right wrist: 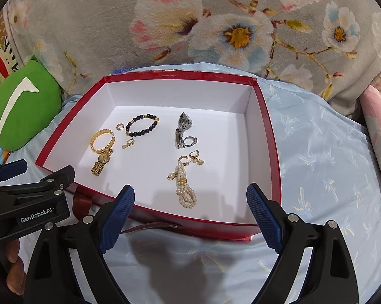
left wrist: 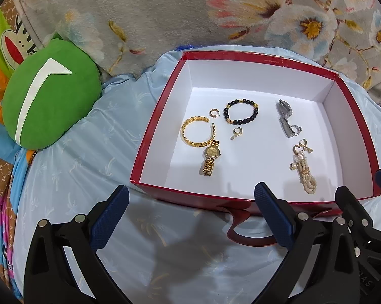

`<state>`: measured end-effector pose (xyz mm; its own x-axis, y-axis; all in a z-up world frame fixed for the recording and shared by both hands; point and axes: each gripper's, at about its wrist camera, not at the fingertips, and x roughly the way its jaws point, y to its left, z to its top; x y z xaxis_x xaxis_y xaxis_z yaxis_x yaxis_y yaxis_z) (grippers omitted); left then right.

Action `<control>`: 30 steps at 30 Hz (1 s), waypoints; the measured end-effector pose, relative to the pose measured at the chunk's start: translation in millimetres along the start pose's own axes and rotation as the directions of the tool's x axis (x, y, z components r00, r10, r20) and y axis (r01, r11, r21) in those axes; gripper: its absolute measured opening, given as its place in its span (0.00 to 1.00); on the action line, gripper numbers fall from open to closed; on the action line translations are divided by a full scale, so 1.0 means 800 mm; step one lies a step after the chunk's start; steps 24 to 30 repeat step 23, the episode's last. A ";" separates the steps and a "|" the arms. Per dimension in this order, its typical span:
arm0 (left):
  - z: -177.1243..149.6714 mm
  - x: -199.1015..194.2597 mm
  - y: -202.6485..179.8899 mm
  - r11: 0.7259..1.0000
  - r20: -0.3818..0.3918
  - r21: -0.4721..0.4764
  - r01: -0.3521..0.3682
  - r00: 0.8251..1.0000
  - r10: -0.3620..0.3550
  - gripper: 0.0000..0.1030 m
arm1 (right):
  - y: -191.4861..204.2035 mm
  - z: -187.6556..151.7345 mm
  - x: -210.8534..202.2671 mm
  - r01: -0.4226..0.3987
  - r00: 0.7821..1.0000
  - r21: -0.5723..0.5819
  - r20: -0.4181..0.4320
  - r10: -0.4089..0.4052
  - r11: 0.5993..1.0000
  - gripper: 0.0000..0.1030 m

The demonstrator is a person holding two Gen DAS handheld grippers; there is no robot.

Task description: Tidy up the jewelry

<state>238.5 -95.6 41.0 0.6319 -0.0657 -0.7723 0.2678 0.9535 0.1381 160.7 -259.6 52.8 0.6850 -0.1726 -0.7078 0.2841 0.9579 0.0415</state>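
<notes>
My left gripper [left wrist: 191, 207] & right gripper [right wrist: 190, 206] both spread wide, holding nothing, at near wall of red box [left wrist: 152, 136]. Gold watch [left wrist: 210, 158], pearl bracelet [right wrist: 185, 188] lie inside.

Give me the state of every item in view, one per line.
red box: open, no lid on it
gold bangle: open cuff, lying flat in the box
gold watch: flat, touching the bangle
black bead bracelet: closed loop
silver watch: band folded
pearl bracelet: bunched
left gripper: jaws open, empty
right gripper: jaws open, empty
</notes>
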 end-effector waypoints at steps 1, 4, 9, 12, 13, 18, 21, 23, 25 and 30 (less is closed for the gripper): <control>0.000 0.000 -0.001 1.000 0.001 0.002 0.000 1.000 0.000 0.94 | 0.000 0.000 0.000 0.001 1.000 0.000 0.001 -0.001 1.000 0.85; 0.000 -0.001 -0.002 1.000 0.003 0.005 -0.002 1.000 0.002 0.94 | 0.000 0.000 0.000 0.000 1.000 0.001 0.000 0.000 1.000 0.85; 0.000 0.000 -0.002 1.000 0.003 0.005 -0.002 1.000 0.002 0.94 | 0.000 0.000 0.000 0.002 1.000 0.001 -0.002 -0.002 1.000 0.85; -0.001 -0.001 -0.003 1.000 0.002 0.008 0.000 1.000 -0.001 0.94 | -0.001 0.000 0.001 0.004 1.000 0.001 -0.002 -0.004 1.000 0.85; -0.001 0.000 -0.003 1.000 0.003 0.010 0.001 1.000 -0.001 0.94 | -0.001 -0.001 0.002 0.005 1.000 0.001 -0.002 -0.005 1.000 0.85; 0.000 0.000 -0.002 1.000 0.005 0.002 0.003 1.000 -0.003 0.94 | -0.002 0.000 0.002 0.009 1.000 0.000 -0.001 -0.009 1.000 0.85; 0.001 0.001 -0.001 1.000 0.005 0.001 0.017 1.000 -0.017 0.94 | -0.002 -0.001 0.002 0.010 1.000 -0.001 -0.001 -0.010 1.000 0.85; 0.001 0.001 -0.001 1.000 0.005 -0.002 0.024 1.000 -0.024 0.94 | -0.001 -0.001 0.002 0.010 1.000 -0.001 -0.001 -0.010 1.000 0.85; 0.001 0.001 -0.001 1.000 0.005 -0.002 0.024 1.000 -0.024 0.94 | -0.001 -0.001 0.002 0.010 1.000 -0.001 -0.001 -0.010 1.000 0.85; 0.001 0.001 -0.001 1.000 0.005 -0.002 0.024 1.000 -0.024 0.94 | -0.001 -0.001 0.002 0.010 1.000 -0.001 -0.001 -0.010 1.000 0.85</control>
